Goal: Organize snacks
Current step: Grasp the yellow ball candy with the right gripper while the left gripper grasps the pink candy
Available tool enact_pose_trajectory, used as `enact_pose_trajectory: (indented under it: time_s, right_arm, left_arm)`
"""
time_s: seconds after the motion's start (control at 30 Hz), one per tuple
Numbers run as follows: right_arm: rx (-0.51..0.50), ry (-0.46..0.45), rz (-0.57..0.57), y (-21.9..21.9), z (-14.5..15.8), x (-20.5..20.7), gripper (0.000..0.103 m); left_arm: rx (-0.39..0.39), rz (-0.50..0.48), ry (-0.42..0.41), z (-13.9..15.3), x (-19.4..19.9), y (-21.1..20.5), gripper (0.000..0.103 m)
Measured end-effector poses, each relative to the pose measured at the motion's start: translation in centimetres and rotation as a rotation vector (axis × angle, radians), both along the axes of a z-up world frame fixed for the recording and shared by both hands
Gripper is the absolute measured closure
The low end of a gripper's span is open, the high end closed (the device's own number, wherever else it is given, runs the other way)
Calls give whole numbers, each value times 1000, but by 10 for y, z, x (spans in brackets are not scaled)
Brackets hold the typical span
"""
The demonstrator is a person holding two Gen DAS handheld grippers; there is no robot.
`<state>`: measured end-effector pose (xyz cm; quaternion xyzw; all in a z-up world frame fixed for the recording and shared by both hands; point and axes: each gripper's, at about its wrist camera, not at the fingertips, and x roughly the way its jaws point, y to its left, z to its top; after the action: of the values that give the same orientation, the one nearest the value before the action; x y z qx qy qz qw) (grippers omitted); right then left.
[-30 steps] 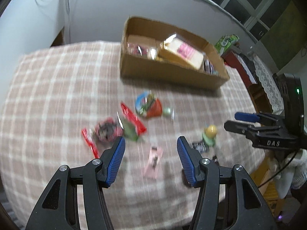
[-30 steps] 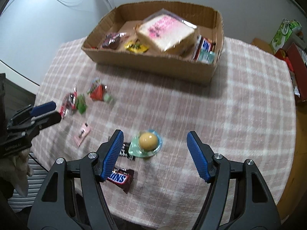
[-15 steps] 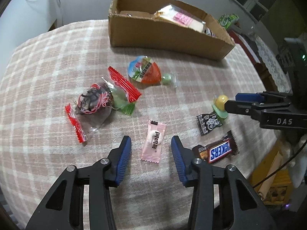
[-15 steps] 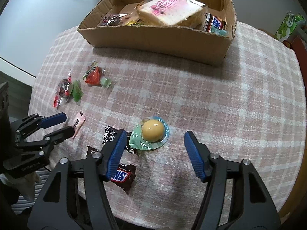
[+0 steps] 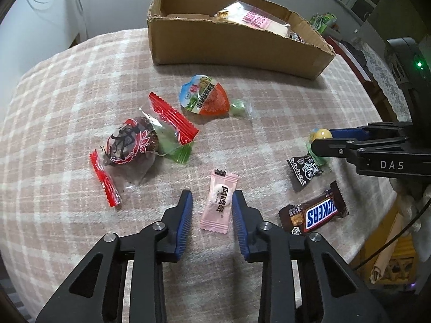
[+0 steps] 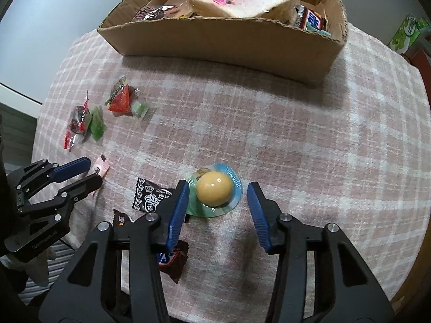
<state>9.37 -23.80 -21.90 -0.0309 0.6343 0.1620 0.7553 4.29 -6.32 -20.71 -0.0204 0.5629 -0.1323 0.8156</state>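
Note:
A pink candy packet (image 5: pixel 218 202) lies on the checked tablecloth between the open fingers of my left gripper (image 5: pixel 211 216), which straddles it low over the cloth; it also shows in the right wrist view (image 6: pixel 101 164). My right gripper (image 6: pixel 217 197) is open around a yellow jelly cup on a green lid (image 6: pixel 214 189), also seen in the left wrist view (image 5: pixel 317 136). A cardboard box (image 6: pixel 229 35) with bread and wrapped snacks stands at the far side of the table.
Loose on the cloth: a Snickers bar (image 5: pixel 315 212), a black candy packet (image 5: pixel 304 171), a red-and-clear wrapped sweet (image 5: pixel 129 145), a green packet (image 5: pixel 175 148), an orange jelly cup (image 5: pixel 206 98) and a small green candy (image 5: pixel 238 107). The table edge is near my right gripper.
My left gripper has moved down and forward over the pink packet and narrowed its fingers around it. My right gripper has moved down and forward so its fingers flank the yellow jelly cup.

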Motion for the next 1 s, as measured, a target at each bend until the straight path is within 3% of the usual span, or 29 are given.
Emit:
enact_pose_trajectory:
  time_s: [0.07, 0.37, 0.67, 0.77, 0.87, 0.93, 1.0]
  right_arm:
    - [-12, -7, 13, 3, -1, 0, 69]
    - [-11, -28, 30, 5, 4, -3, 73]
    - [-4, -19, 28, 4, 2, -3, 73]
    - [4, -11, 25, 3, 2, -1, 73]
    - [1, -9, 26, 3, 1, -1, 73]
    - [0, -9, 26, 4, 1, 0, 73]
    - [0, -10, 28, 4, 1, 0, 73]
  left_arm:
    - [4, 3, -5, 0, 0, 0, 80]
    - [-28, 31, -8, 2, -4, 10, 89]
    - [-48, 32, 20, 0, -3, 10, 89]
    - [-30, 19, 14, 1, 1, 3, 77]
    - [48, -55, -32, 0, 0, -10, 77]
    - [93, -100, -61, -1, -1, -17, 85]
    - [78, -105, -65, -1, -1, -13, 86]
